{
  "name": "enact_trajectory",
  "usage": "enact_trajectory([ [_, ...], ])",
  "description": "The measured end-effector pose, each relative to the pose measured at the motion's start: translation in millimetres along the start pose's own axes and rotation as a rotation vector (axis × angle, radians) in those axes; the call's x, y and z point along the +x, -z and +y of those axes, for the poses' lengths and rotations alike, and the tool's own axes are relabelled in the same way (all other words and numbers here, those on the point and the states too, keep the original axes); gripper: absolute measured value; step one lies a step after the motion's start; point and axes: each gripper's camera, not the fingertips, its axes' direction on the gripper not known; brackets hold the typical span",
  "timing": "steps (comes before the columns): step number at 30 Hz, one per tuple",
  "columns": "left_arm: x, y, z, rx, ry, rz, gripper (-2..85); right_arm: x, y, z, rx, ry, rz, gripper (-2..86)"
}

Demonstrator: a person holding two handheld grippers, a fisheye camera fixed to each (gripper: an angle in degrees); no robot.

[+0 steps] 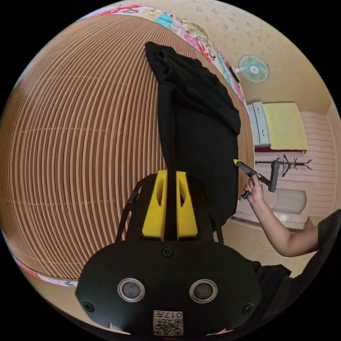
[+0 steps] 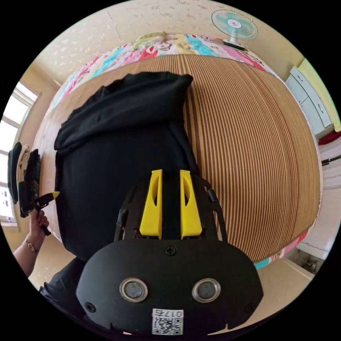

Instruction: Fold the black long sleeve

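I see the black long sleeve [image 1: 199, 135] lying on the striped bamboo mat [image 1: 78, 149], its long axis running away from both cameras. My left gripper [image 1: 170, 177] is clamped on one near corner of its hem, my right gripper [image 2: 171, 177] on the other. No garment writing is legible.

1. The right gripper [image 2: 171, 174] has its yellow jaws close together, pressing a fold of the black long sleeve [image 2: 117, 149] between them
2. The garment lies on a striped bamboo mat [image 2: 255, 142], its far part bunched into thick folds
3. The left gripper [image 2: 53, 194] reaches the garment's edge at the view's left, held by a hand [image 2: 37, 220] wearing a wristband
4. A colourful patterned sheet [image 2: 170, 44] borders the mat, and a fan [image 2: 234, 23] stands beyond it
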Motion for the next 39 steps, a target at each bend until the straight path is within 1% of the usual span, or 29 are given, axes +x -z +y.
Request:
enact_trajectory([
  [1,3,1,0,-0.008,-0.016,-0.003,4.5,5,4,18,0.027,-0.027,-0.005,8.1],
  [3,11,12,-13,-0.106,-0.087,-0.052,3.2,18,8,35,-0.001,-0.093,-0.011,8.4],
  [5,7,39,-23,-0.086,-0.113,-0.069,2.2,36,9,47,-0.051,-0.142,-0.073,9.3],
  [6,-2,54,-30,-0.076,-0.103,-0.045,1.7,44,5,54,-0.087,-0.135,-0.143,9.9],
  [7,-9,62,-33,-0.065,-0.087,-0.035,1.5,41,-4,58,-0.15,-0.063,-0.186,10.3],
  [8,-21,77,-38,-0.025,-0.054,-0.036,1.3,34,-7,59,-0.169,-0.008,-0.185,10.3],
  [9,-31,90,-45,0.009,-0.029,-0.058,1.2,18,-9,61,-0.18,0.101,-0.159,10.3],
  [10,-35,94,-49,0.016,-0.017,-0.068,1.2,0,-12,59,-0.179,0.164,-0.125,10.3],
  [12,-48,98,-72,0.021,0.025,-0.099,1.6,-18,-18,50,-0.15,0.181,-0.076,10.0],
  [14,-50,91,-87,0.032,0.028,-0.106,1.9,-25,-25,34,-0.1,0.113,-0.046,9.4],
  [16,-47,93,-101,0.086,-0.005,-0.101,2.4,-31,-33,4,0.013,0.039,0.01,8.1],
  [17,-49,100,-111,0.123,0.011,-0.107,2.8,-32,-35,-4,0.036,0.028,0.022,7.9],
  [19,-64,112,-120,0.2,0.106,-0.026,3.6,-31,-37,-39,0.028,-0.002,0.042,7.4],
  [21,-89,128,-111,0.335,0.227,0.228,5.0,-20,-31,-56,-0.019,-0.007,0.003,7.3],
  [22,-91,133,-106,0.361,0.238,0.248,5.5,-5,-19,-55,0.016,-0.029,-0.049,6.9],
  [23,-90,143,-95,0.375,0.228,0.222,6.3,4,-11,-52,0.044,-0.041,-0.081,6.6],
  [24,-83,151,-83,0.338,0.185,0.155,6.5,26,2,-42,0.075,-0.075,-0.135,6.6],
  [25,-80,154,-76,0.31,0.162,0.12,6.6,52,10,-30,0.059,-0.129,-0.155,7.1],
  [27,-67,157,-39,0.19,0.092,0.006,8.7,87,14,-9,0.003,-0.182,-0.171,8.5],
  [29,-66,152,-4,0.099,0.106,-0.032,10.9,118,15,17,-0.041,-0.208,-0.175,10.2],
  [31,-71,146,34,0.066,0.165,-0.012,11.5,147,10,45,-0.11,-0.225,-0.208,12.7],
  [34,-79,137,71,0.022,0.248,0.062,8.2,159,0,63,-0.186,-0.235,-0.298,14.2],
  [35,-79,135,76,-0.001,0.26,0.08,7.0,158,-1,64,-0.19,-0.231,-0.294,14.1],
  [38,-74,143,67,-0.039,0.256,0.039,4.9,152,-4,57,-0.201,-0.216,-0.17,12.2],
  [39,-74,150,58,-0.061,0.24,0.041,4.4,155,-3,53,-0.204,-0.219,-0.151,9.9],
])
